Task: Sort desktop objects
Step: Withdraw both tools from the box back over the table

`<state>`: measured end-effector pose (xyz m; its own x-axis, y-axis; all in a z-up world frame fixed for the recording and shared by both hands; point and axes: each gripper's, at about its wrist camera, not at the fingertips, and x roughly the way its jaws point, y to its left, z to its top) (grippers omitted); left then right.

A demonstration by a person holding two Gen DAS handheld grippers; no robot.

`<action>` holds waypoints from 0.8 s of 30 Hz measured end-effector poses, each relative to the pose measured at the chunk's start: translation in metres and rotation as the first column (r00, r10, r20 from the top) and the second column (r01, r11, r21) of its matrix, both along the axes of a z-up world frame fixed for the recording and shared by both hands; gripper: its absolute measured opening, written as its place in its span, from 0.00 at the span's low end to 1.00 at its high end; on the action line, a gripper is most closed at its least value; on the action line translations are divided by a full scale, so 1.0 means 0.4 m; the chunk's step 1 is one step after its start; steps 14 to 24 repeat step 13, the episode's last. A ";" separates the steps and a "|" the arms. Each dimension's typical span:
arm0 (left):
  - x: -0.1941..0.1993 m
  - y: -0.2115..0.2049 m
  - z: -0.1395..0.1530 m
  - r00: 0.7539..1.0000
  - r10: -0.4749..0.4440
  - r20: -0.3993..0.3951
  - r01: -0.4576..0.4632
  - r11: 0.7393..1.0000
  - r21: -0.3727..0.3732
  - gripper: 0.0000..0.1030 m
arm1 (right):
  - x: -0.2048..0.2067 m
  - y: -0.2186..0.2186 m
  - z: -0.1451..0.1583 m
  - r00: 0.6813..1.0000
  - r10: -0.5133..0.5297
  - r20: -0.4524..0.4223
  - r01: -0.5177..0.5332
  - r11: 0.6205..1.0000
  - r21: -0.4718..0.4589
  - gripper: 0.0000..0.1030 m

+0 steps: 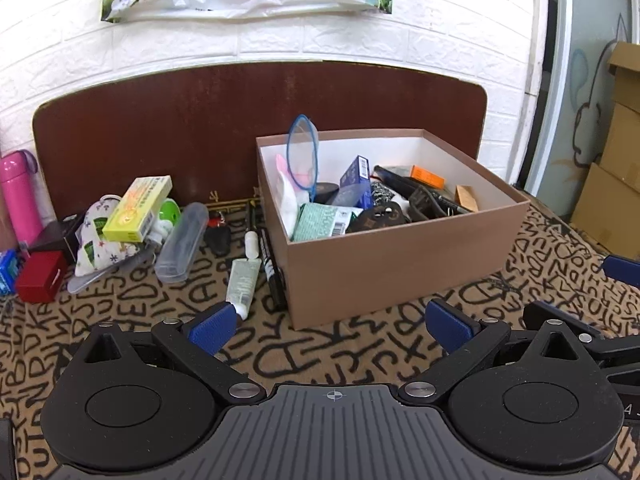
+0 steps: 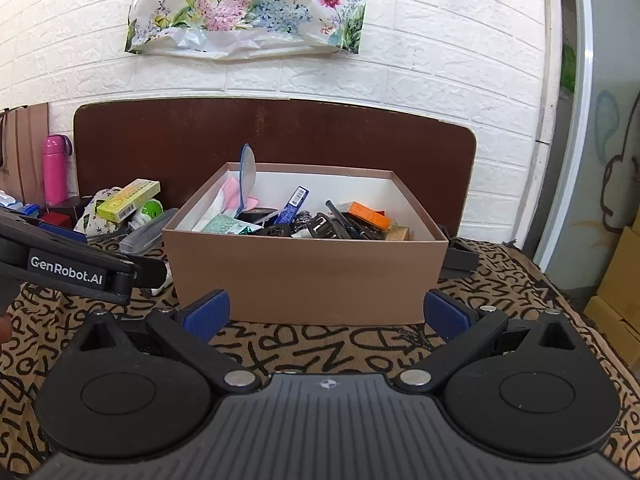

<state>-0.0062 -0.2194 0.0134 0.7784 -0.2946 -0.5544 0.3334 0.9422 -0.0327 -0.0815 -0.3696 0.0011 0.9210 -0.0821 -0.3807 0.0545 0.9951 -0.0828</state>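
At the far left a pink bottle [image 1: 18, 192] stands by the wall, near a red box [image 1: 40, 276] and a yellow-green carton [image 1: 136, 208]. The left gripper [image 1: 336, 326], marked "GenRobot.AI", is spread wide and empty. Right of it sits the brown box [image 1: 400, 256], crammed with items. The right gripper [image 2: 326, 316] gapes, released, before it.

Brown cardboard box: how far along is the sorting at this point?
Partly done. The brown cardboard box already holds many items, such as an orange packet. Nothing is in hand: the left gripper and right gripper are both open and empty. Left outside: the yellow-green carton, clear plastic case, white tube and red box.
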 end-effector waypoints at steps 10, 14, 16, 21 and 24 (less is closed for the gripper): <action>-0.029 0.009 -0.001 1.000 -0.013 0.004 0.013 1.000 0.005 1.00 | -0.027 0.023 0.000 1.000 -0.005 0.005 0.005 1.000 0.011 0.99; -0.037 0.009 0.000 1.000 -0.005 0.026 0.004 1.000 0.012 1.00 | -0.029 0.024 0.001 1.000 -0.018 0.007 0.018 1.000 0.019 0.99; -0.037 0.009 0.000 1.000 -0.005 0.026 0.004 1.000 0.012 1.00 | -0.029 0.024 0.001 1.000 -0.018 0.007 0.018 1.000 0.019 0.99; -0.037 0.009 0.000 1.000 -0.005 0.026 0.004 1.000 0.012 1.00 | -0.029 0.024 0.001 1.000 -0.018 0.007 0.018 1.000 0.019 0.99; -0.037 0.009 0.000 1.000 -0.005 0.026 0.004 1.000 0.012 1.00 | -0.029 0.024 0.001 1.000 -0.018 0.007 0.018 1.000 0.019 0.99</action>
